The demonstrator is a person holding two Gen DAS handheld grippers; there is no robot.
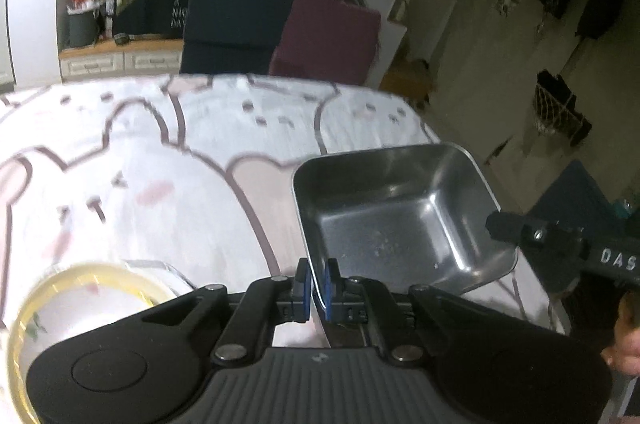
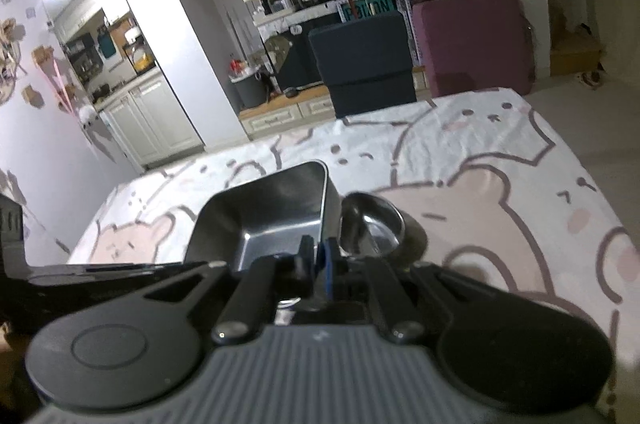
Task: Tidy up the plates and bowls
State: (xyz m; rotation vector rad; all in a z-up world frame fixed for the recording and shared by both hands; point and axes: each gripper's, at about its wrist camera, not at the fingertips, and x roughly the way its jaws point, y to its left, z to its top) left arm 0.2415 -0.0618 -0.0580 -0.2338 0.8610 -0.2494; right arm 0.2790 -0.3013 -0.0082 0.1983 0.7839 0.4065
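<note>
A square steel tray (image 1: 400, 216) hangs tilted above the table. My left gripper (image 1: 317, 284) is shut on its near rim. The right wrist view shows the same tray (image 2: 268, 220), and my right gripper (image 2: 318, 264) is shut on its near right rim. A round steel bowl (image 2: 376, 224) sits on the cloth just right of the tray. A white plate with a yellow rim (image 1: 72, 300) lies at the lower left of the left wrist view, partly hidden by the gripper body. The other gripper (image 1: 560, 240) shows at the right edge.
The table wears a white cloth with pink bear drawings (image 1: 160, 164). Its far edge faces a dark blue chair (image 2: 364, 64) and a purple chair (image 2: 472, 44). The table's right edge drops to the floor (image 1: 480, 104). Kitchen cabinets stand behind.
</note>
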